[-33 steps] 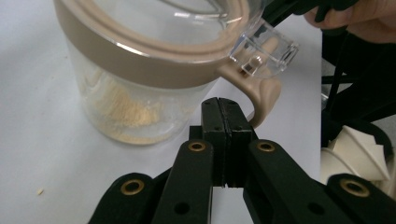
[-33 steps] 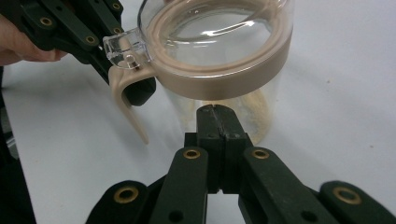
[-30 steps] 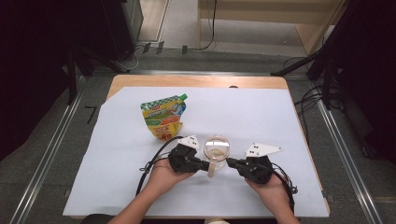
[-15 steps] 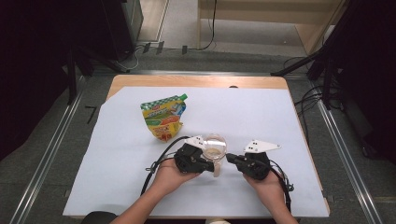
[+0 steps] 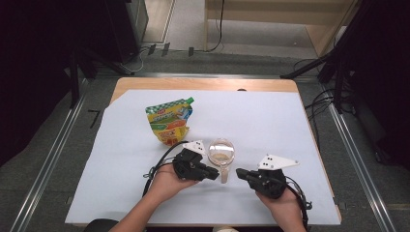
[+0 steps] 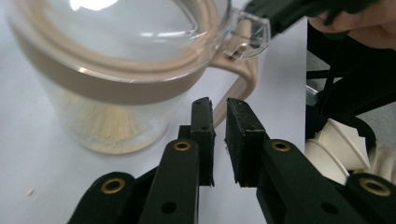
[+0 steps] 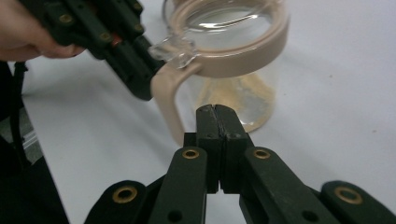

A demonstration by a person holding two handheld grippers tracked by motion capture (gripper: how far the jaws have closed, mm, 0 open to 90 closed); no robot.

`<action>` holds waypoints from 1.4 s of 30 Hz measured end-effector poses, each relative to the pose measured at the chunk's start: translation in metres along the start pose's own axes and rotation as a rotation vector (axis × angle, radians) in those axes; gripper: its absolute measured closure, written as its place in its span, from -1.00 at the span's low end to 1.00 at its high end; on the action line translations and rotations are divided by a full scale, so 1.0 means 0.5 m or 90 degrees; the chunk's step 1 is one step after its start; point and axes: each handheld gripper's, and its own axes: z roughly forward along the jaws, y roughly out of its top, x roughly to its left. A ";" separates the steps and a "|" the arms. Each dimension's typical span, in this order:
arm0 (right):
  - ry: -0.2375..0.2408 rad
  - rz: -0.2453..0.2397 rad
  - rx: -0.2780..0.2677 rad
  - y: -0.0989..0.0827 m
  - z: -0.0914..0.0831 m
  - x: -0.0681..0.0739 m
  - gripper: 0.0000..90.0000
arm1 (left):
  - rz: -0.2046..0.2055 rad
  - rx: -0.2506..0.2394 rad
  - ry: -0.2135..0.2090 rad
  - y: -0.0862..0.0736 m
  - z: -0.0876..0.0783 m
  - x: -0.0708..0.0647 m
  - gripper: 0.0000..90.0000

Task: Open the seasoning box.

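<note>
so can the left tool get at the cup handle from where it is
Probably yes. The left tool sits right beside the clear cup, its jaws just opened a slit, nothing between them, and the beige handle stands just ahead of the tips with bare table between. The right tool stays shut, off to the side.

Jug (image 5: 221,151): clear walls, beige rim band and handle, pale tan powder at the bottom; between the two tongs.
Pouch (image 5: 169,121): yellow, green checkered top, orange and red print, green cap; beyond the left tongs.
Left tongs (image 5: 215,174): black, brass rivets, grey plate.
Right tongs (image 5: 239,172): black, brass rivets, grey plate.
Surface (image 5: 270,121): pale bluish-white sheet, light wood edge.
</note>
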 end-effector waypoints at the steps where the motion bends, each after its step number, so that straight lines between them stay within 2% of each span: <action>1: 0.001 -0.004 0.003 -0.001 -0.001 0.005 1.00 | -0.006 -0.002 -0.003 -0.002 -0.003 0.004 0.78; 7: 0.017 -0.018 0.011 -0.009 0.009 0.034 1.00 | -0.028 -0.012 -0.006 -0.006 -0.017 0.019 0.65; 14: 0.042 -0.034 0.028 -0.013 0.041 0.060 1.00 | -0.047 -0.021 0.010 -0.014 -0.031 0.036 0.31; 16: 0.047 -0.036 0.033 -0.015 0.052 0.067 1.00 | -0.055 -0.029 0.003 -0.016 -0.034 0.043 0.27; 24: 0.048 -0.034 0.022 -0.017 0.084 0.080 1.00 | -0.062 -0.033 0.024 -0.021 -0.044 0.055 0.16; 30: 0.021 -0.035 0.013 -0.016 0.098 0.080 1.00 | -0.062 -0.032 0.030 -0.023 -0.048 0.060 0.14; 33: 0.022 -0.031 0.010 -0.016 0.098 0.077 1.00 | -0.058 -0.033 0.030 -0.023 -0.048 0.059 0.13; 37: 0.004 -0.042 0.017 -0.017 0.097 0.080 1.00 | -0.060 -0.034 0.024 -0.023 -0.046 0.059 0.10; 39: -0.018 -0.050 0.015 -0.017 0.095 0.079 1.00 | -0.054 -0.034 0.024 -0.023 -0.047 0.058 0.10; 42: -0.020 -0.036 0.013 -0.017 0.090 0.071 1.00 | -0.054 -0.037 0.026 -0.023 -0.047 0.057 0.09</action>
